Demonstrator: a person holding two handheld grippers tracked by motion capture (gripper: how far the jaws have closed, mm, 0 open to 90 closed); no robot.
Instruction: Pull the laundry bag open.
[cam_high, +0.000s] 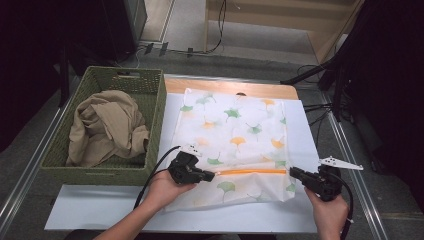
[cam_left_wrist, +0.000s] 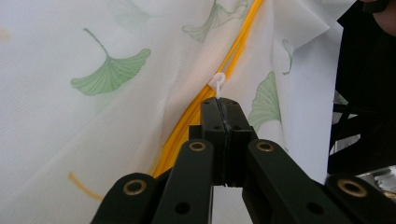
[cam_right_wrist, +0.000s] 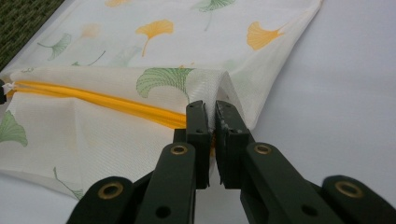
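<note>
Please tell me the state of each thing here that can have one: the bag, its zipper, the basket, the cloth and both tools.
Mesh bag: lying flat on the table, right edge pinched up.
Orange zipper: looks closed.
Zipper pull: held by the left tool.
Left tool: shut on the zipper pull.
Right tool: shut on the mesh bag.
Green basket: upright, holding cloth.
Beige cloth: crumpled.

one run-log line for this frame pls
left hand-held gripper: shut on zipper pull | right hand-held gripper: shut on mesh laundry bag edge | zipper: closed | basket: beige cloth
</note>
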